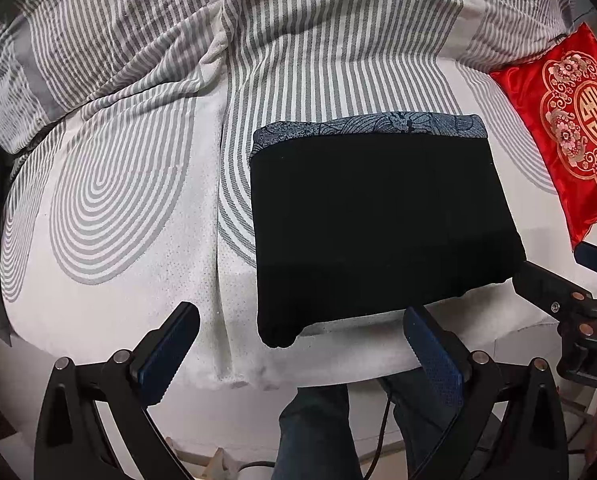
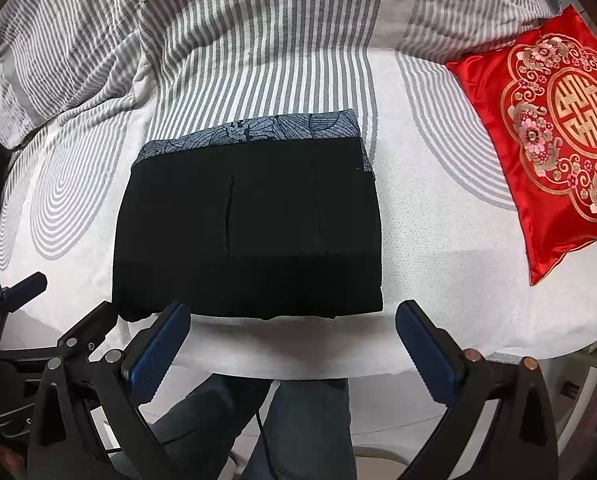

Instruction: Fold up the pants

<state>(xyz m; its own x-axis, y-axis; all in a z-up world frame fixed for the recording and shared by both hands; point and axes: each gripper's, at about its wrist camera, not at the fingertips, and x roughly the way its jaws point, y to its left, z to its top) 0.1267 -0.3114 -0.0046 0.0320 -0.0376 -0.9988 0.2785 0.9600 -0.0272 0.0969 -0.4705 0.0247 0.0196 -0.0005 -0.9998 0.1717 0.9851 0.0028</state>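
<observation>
The black pants (image 1: 378,224) lie folded into a flat rectangle on the bed, with a blue patterned band (image 1: 370,126) along the far edge. They also show in the right wrist view (image 2: 250,232). My left gripper (image 1: 300,320) is open and empty, just in front of the fold's near left corner. My right gripper (image 2: 292,318) is open and empty, at the fold's near edge. The right gripper shows at the right edge of the left wrist view (image 1: 578,280). The left gripper shows at the left edge of the right wrist view (image 2: 42,308).
The white mattress (image 1: 110,288) has grey ring patterns. A grey striped quilt (image 1: 258,32) is bunched along the far side. A red embroidered cushion (image 2: 550,140) lies to the right of the pants. The bed's near edge and the person's legs (image 2: 298,420) are below the grippers.
</observation>
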